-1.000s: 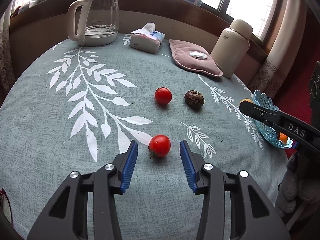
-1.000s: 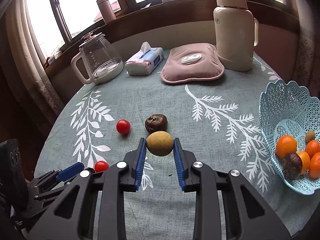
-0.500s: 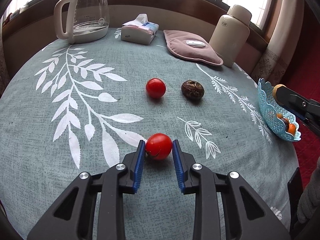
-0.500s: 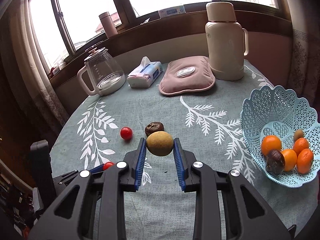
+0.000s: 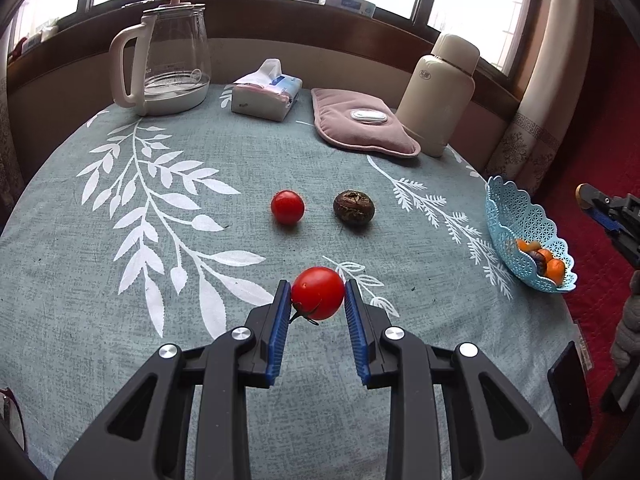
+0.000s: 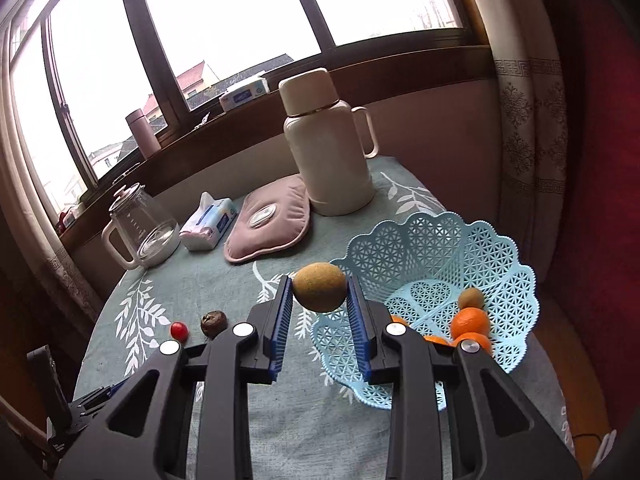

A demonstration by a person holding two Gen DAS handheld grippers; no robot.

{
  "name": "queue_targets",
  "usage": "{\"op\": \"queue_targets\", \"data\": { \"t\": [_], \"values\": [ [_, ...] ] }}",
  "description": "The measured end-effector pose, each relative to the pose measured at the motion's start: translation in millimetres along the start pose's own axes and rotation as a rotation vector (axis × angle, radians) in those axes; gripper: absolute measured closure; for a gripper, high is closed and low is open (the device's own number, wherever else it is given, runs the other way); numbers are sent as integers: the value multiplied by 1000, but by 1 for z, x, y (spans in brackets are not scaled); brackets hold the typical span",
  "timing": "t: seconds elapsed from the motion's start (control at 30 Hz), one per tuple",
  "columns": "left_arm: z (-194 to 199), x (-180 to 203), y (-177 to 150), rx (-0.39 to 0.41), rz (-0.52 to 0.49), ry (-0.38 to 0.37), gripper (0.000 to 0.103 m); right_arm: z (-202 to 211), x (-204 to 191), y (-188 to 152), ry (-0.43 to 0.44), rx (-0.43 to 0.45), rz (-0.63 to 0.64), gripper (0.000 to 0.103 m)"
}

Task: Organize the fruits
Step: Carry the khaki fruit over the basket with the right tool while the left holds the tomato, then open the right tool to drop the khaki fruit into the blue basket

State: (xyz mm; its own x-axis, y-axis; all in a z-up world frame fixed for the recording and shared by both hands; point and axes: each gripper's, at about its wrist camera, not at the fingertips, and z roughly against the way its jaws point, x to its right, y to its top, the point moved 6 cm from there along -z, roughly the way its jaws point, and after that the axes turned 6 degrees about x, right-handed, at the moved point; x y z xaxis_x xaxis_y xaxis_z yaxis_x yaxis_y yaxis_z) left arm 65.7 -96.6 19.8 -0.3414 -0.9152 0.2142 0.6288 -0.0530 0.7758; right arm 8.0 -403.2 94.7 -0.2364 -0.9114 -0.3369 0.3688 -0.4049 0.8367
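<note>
Two grippers, both loaded. Right gripper [image 6: 319, 300] clamps the brown fruit [image 6: 319, 287], now carried over the blue basket [image 6: 436, 256]; oranges partly hidden. Left gripper [image 5: 317, 298], open earlier, now pinches the tomato [image 5: 317, 293] above the tablecloth [image 5: 120, 280].

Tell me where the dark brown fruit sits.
In the left wrist view the dark brown fruit lies mid-table, just right of the loose tomato, apart from it.

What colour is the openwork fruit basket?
Light blue basket, a lattice of small holes with a scalloped rim; clearest in the right wrist view.
</note>
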Motion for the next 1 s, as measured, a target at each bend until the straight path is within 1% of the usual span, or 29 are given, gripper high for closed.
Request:
{"op": "queue_targets", "data": {
  "t": [0.2,0.53,0.67,1.0],
  "values": [
    [9,18,5,20,-30,-20,75,7,46,9,-63,19,-53,75],
    [15,36,6,21,-59,-40,75,-10,90,-15,-133,-44,-123,75],
    [13,40,5,14,-64,-43,75,-15,106,-20,-183,-60,-137,75],
    [8,52,3,-6,-73,-66,75,-13,121,-20,-231,-69,-173,73]
  ]
}}
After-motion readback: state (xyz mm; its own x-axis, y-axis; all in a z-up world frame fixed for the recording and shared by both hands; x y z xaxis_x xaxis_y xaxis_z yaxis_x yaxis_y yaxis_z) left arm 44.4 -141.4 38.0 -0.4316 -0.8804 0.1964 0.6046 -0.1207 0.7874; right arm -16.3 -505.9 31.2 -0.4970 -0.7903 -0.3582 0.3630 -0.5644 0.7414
